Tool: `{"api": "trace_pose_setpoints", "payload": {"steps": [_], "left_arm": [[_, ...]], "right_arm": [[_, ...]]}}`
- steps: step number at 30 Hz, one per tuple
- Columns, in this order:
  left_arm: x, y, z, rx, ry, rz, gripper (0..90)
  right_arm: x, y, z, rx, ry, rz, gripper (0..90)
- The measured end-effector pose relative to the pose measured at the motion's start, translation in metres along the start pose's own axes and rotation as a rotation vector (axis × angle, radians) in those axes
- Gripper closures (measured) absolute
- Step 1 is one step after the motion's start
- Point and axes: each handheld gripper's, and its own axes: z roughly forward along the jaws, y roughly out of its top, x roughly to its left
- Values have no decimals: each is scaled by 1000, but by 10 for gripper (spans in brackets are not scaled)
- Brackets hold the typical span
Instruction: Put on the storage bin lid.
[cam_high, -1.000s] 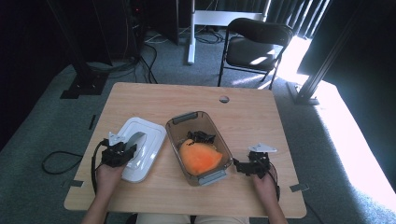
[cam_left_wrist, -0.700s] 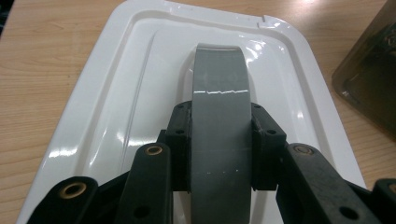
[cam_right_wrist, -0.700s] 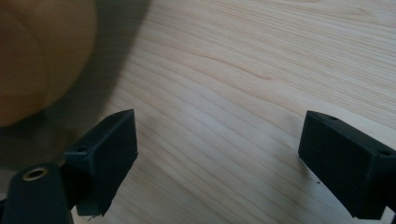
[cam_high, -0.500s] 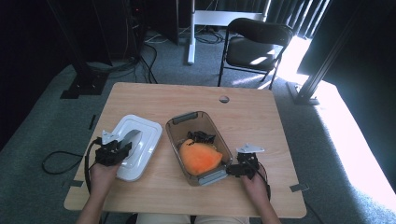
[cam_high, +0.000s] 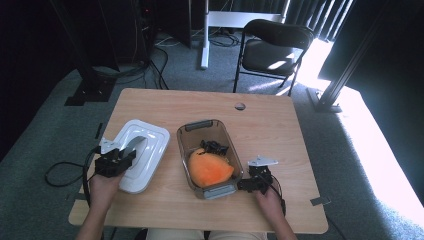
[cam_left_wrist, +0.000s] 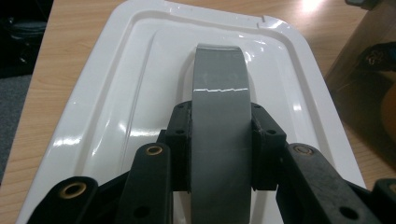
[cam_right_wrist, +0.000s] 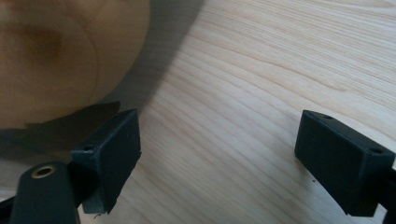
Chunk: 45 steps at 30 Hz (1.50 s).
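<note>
The light wooden desk (cam_high: 280, 130) carries everything, with a black folding chair (cam_high: 272, 50) standing on the grey carpet beyond its far edge. Near the desk's middle sits a clear brown-tinted plastic storage box (cam_high: 184, 145), holding a rounded orange object (cam_high: 210, 168) and a small black tangle (cam_high: 215, 147) behind it. To the box's left, flat on the desk, lies a white rectangular plastic lid (cam_high: 150, 150).

The left tool (cam_high: 114, 161) is over the near part of that lid. The left gripper view shows it clamped on a grey roll of tape (cam_left_wrist: 219, 116), which stands on edge between the jaws above the lid (cam_left_wrist: 116, 93).

The right tool (cam_high: 252, 182) is just beside the box's near right corner, low over the desk. In the right gripper view its jaws stand wide apart with bare wood (cam_right_wrist: 243, 93) between them.
</note>
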Motion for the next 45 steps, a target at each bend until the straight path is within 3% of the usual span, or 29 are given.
{"api": "trace_pose_setpoints", "payload": {"steps": [9,14,18,23,35,40,45], "left_arm": [[6,13,-15,-44,-12,-11,676],[1,30,-27,-71,-16,21,676],[1,38,-32,-96,-31,12,676],[-4,48,-36,-106,-43,31,676],[-30,68,-31,-126,-112,73,676],[-50,77,-26,-122,-155,112,676],[-70,85,-15,-116,-191,135,676]], "right_arm": [[11,4,5,-11,-4,-18,138],[20,8,10,3,7,-37,138],[31,13,15,0,-2,-61,126],[43,19,24,11,8,-67,125],[65,32,42,27,13,-76,125],[75,39,50,32,14,-93,125],[75,38,49,25,17,-87,118]]}}
